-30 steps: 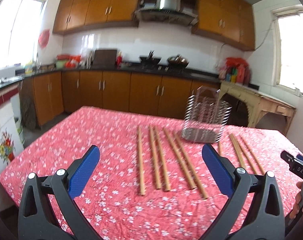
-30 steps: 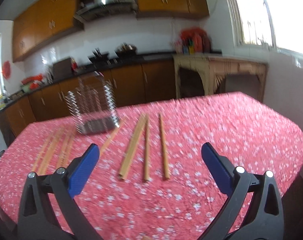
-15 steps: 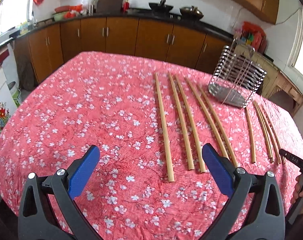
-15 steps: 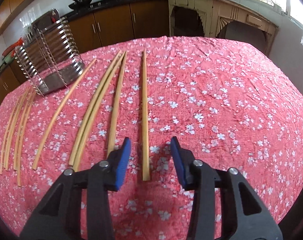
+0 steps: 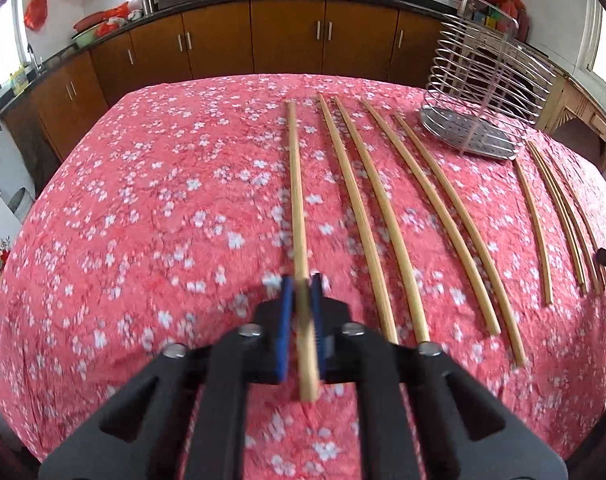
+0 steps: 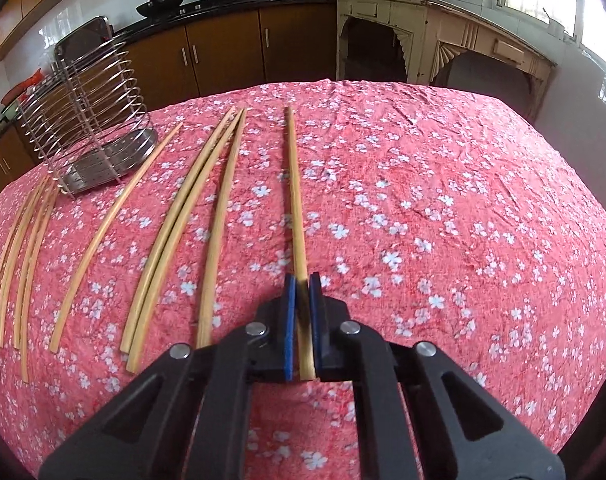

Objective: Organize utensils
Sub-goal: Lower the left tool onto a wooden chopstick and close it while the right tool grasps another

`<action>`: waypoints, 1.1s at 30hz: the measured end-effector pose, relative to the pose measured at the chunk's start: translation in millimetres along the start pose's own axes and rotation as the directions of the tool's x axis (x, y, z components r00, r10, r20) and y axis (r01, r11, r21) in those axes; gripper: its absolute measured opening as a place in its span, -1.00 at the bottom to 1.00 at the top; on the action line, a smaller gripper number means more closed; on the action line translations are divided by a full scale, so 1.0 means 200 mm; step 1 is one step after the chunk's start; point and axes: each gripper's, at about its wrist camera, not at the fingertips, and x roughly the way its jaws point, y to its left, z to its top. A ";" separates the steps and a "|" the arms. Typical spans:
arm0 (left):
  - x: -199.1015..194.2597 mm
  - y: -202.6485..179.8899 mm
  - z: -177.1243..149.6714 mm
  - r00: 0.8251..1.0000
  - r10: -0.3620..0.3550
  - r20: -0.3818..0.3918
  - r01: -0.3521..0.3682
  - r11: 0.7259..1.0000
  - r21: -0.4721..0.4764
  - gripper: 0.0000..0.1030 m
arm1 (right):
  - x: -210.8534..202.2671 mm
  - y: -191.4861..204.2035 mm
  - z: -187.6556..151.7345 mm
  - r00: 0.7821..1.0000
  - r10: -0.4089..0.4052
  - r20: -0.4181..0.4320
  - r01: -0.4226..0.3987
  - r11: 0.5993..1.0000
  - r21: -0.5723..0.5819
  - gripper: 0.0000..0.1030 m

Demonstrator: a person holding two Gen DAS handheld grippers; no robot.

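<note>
Grasping is the step in hand. Left wrist view: the left tool (image 5: 303, 280), jaws just closed, is clenched on the leftmost chopstick (image 5: 297, 200) near its close end; the wire holder (image 5: 479, 92) stands on the bench (image 5: 143, 200) at 2 o'clock. Right wrist view: the right tool (image 6: 302, 278), jaws just closed, grips the rightmost chopstick (image 6: 296, 184); holder at 10 o'clock. Next move, as judged: lift both sticks clear and carry them to the holder.

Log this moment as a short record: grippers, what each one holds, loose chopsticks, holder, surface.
left gripper: shut on leftmost chopstick, near end
right gripper: shut on rightmost chopstick, near end
loose chopsticks: lying flat in rows, left and right of the holder
wire utensil holder: upright, empty, far side
surface: red floral tablecloth
task state: no chopstick in the holder yet
</note>
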 end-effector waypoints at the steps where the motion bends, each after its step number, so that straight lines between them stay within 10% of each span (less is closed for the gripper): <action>1: 0.02 0.01 0.03 1.000 -0.005 -0.004 0.005 1.000 0.000 -0.86 | 0.01 -0.01 0.01 1.000 -0.008 -0.002 0.008 1.000 0.004 -0.85; 10: 0.17 0.12 0.24 0.999 0.041 0.008 -0.041 0.999 0.010 -0.85 | 0.10 -0.18 0.14 0.998 -0.060 0.006 0.059 0.995 0.081 -0.85; 20: 0.06 0.17 0.10 1.000 -0.012 0.021 0.012 1.000 0.007 -0.78 | 0.02 -0.12 0.02 0.999 -0.029 0.015 0.028 0.998 0.050 -0.52; 33: 0.03 0.16 0.05 0.999 0.008 0.042 -0.007 1.000 -0.019 -0.86 | -0.09 -0.15 -0.04 0.997 -0.026 0.070 0.022 0.998 0.063 -0.85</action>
